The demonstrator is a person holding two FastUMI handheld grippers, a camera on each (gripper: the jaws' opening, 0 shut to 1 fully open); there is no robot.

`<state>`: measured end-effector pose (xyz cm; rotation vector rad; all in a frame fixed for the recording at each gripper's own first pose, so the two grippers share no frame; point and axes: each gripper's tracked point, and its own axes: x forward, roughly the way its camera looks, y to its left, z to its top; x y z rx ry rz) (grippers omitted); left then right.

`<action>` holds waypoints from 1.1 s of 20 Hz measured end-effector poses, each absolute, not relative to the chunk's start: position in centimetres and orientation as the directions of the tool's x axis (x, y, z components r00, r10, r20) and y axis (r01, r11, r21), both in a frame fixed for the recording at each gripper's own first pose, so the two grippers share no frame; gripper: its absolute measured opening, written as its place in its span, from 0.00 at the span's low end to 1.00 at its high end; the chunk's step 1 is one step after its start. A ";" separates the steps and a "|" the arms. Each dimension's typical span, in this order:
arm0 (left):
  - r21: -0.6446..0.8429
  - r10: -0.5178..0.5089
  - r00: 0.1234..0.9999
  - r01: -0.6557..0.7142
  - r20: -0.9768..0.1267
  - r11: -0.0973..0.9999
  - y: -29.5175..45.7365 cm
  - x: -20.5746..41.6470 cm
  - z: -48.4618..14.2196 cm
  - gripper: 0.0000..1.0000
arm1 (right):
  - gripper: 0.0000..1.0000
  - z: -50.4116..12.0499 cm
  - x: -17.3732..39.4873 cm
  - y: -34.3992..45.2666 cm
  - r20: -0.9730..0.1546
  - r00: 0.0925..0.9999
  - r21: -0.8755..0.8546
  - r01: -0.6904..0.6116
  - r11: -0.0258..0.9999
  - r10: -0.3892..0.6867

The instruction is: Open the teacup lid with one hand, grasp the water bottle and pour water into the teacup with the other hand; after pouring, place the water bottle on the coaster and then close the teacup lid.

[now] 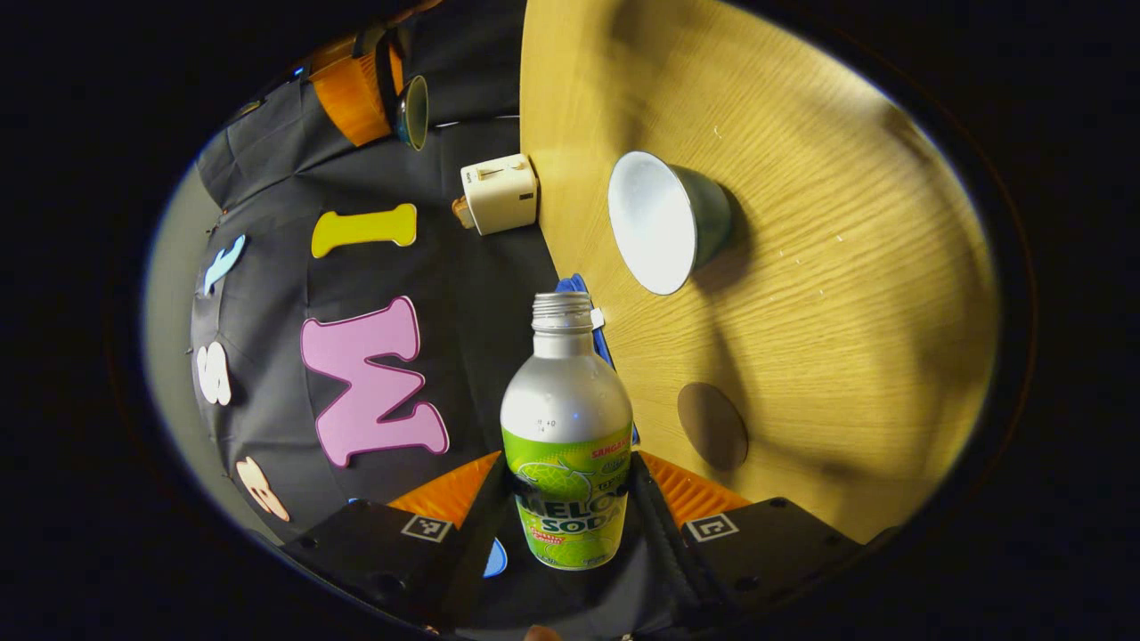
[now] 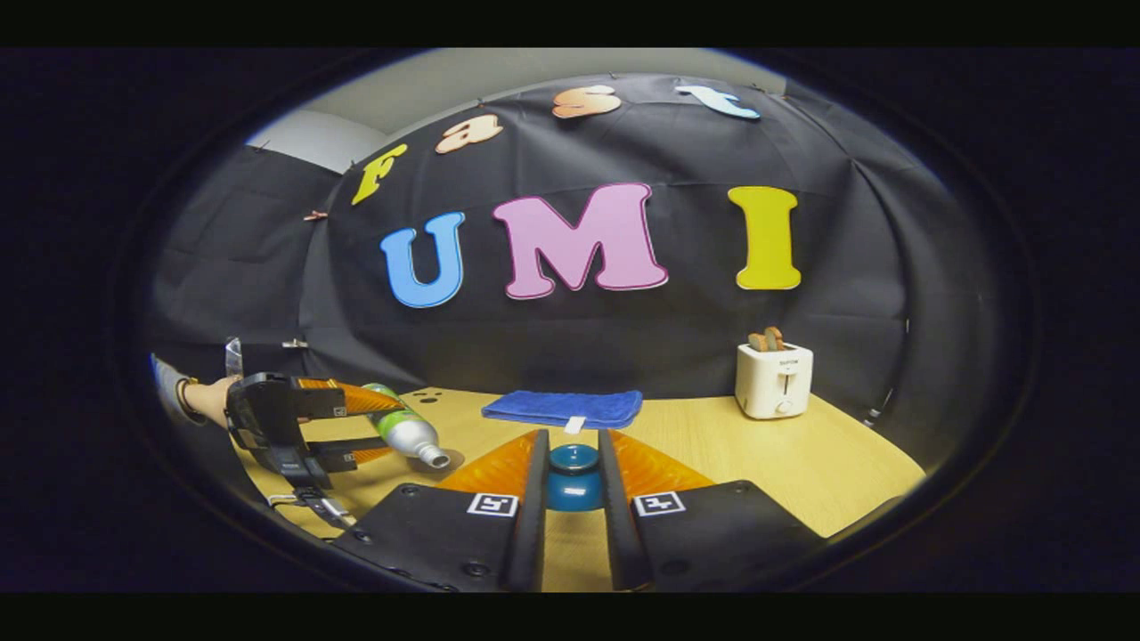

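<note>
While the left gripper [image 1: 570, 499] closes both fingers on the lower, labelled half of a green and silver water bottle [image 1: 567, 427], the bottle is tipped over so its uncapped neck points toward the teacup. In the left gripper view the whole scene appears turned on its side. Just past the bottle's body, a small round brown coaster [image 1: 712, 425] lies flat on the bare wooden table [image 1: 846, 267]. Farther along, the teacup [image 1: 668, 221] stands open with no lid on it, pale inside and dark outside, well apart from the bottle's mouth. A blue cloth [image 1: 583, 303] peeks out behind the bottle's neck, and a white toaster [image 1: 499, 192] sits at the table's far edge against the black cloth wall.

In the right gripper view, the right gripper [image 2: 572, 485] has its fingers drawn in close on either side of a dark blue teacup lid [image 2: 574, 476] with a round knob on top, and both seem to press on it. Off to the side, the other gripper [image 2: 356, 427], held by a hand [image 2: 209, 399], carries the tilted bottle [image 2: 405, 430] over the table [image 2: 802, 463]. Beyond the lid lies the folded blue cloth [image 2: 563, 408], and the toaster [image 2: 773, 380] holds two slices of bread near the wall.
</note>
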<state>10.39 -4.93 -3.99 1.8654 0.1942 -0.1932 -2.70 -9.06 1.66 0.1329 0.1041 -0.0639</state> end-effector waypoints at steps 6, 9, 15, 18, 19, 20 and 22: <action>0.898 0.045 0.970 0.238 -0.238 -0.370 -5.0 10.6 -3.9 0.80 | 0.33 2.0 -2.9 -9.3 -0.102 0.993 0.134 0.069 0.989 -0.055; 0.887 0.048 0.971 0.234 -0.234 -0.398 -5.0 10.7 -3.5 0.81 | 0.33 2.2 -3.0 -9.5 -0.097 0.994 0.140 0.072 0.988 -0.059; 0.865 0.049 0.975 0.214 -0.216 -0.454 -5.3 11.0 -2.6 0.81 | 0.27 2.6 -3.2 -9.7 -0.091 0.994 0.146 0.070 0.987 -0.057; 0.852 0.044 0.978 0.200 -0.204 -0.483 -5.5 11.0 -2.2 0.81 | 0.33 2.5 -3.2 -9.7 -0.093 0.994 0.145 0.068 0.987 -0.055; 0.846 0.039 0.980 0.188 -0.194 -0.499 -5.6 10.9 -2.1 0.81 | 0.33 2.5 -3.2 -9.8 -0.094 0.994 0.147 0.069 0.987 -0.055; 0.839 0.036 0.982 0.179 -0.188 -0.514 -5.7 10.8 -2.0 0.81 | 0.27 2.5 -3.2 -9.7 -0.095 0.994 0.149 0.067 0.987 -0.054; 0.826 0.033 0.983 0.169 -0.180 -0.537 -5.8 10.9 -1.7 0.81 | 0.33 2.5 -3.2 -9.7 -0.094 0.994 0.150 0.066 0.987 -0.052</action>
